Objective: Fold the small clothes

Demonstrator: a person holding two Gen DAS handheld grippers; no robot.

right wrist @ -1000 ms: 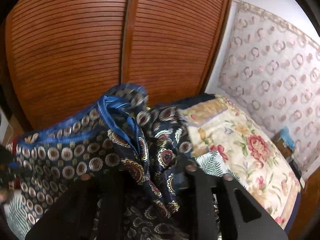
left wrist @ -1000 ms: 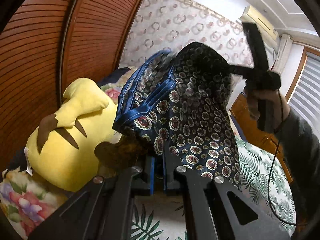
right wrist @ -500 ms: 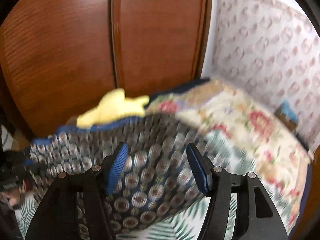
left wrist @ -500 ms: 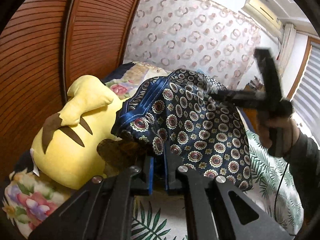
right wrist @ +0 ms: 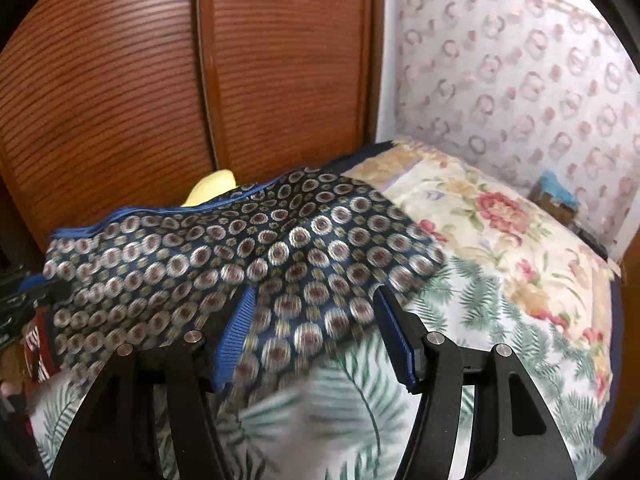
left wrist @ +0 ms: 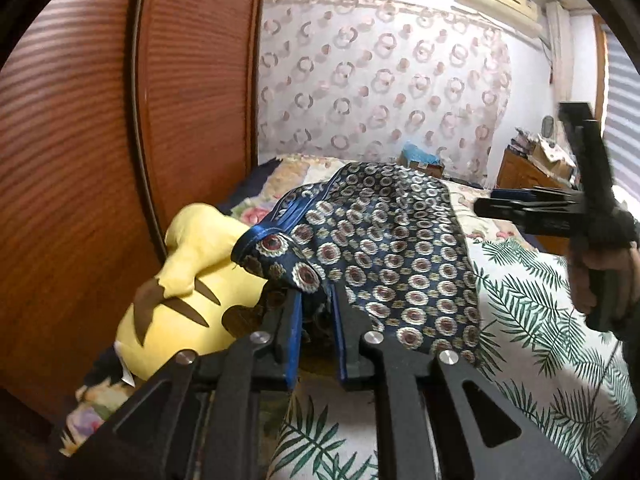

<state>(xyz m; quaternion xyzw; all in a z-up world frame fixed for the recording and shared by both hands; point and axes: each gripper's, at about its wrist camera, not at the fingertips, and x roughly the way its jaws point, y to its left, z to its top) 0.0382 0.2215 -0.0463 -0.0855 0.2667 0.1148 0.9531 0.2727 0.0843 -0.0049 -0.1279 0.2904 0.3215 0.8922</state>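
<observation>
A small navy garment [left wrist: 384, 248] with round medallion print and a blue hem is spread over the bed. My left gripper [left wrist: 314, 300] is shut on its near corner and holds it lifted. In the right wrist view the same garment [right wrist: 240, 256] lies stretched across the bed. My right gripper [right wrist: 314, 312] is open and empty just above the cloth's near edge. It also shows in the left wrist view [left wrist: 492, 204] at the right, clear of the cloth.
A yellow plush toy [left wrist: 180, 292] lies by the wooden wardrobe doors [left wrist: 100, 160]. The bed has a palm-leaf sheet [left wrist: 532, 320] and a floral quilt [right wrist: 500, 232]. A wooden dresser [left wrist: 528, 168] stands at the far right.
My right gripper has let go of the garment and opened. The cloth has dropped from held up in the air to spread over the bed. My left gripper still holds its corner.
</observation>
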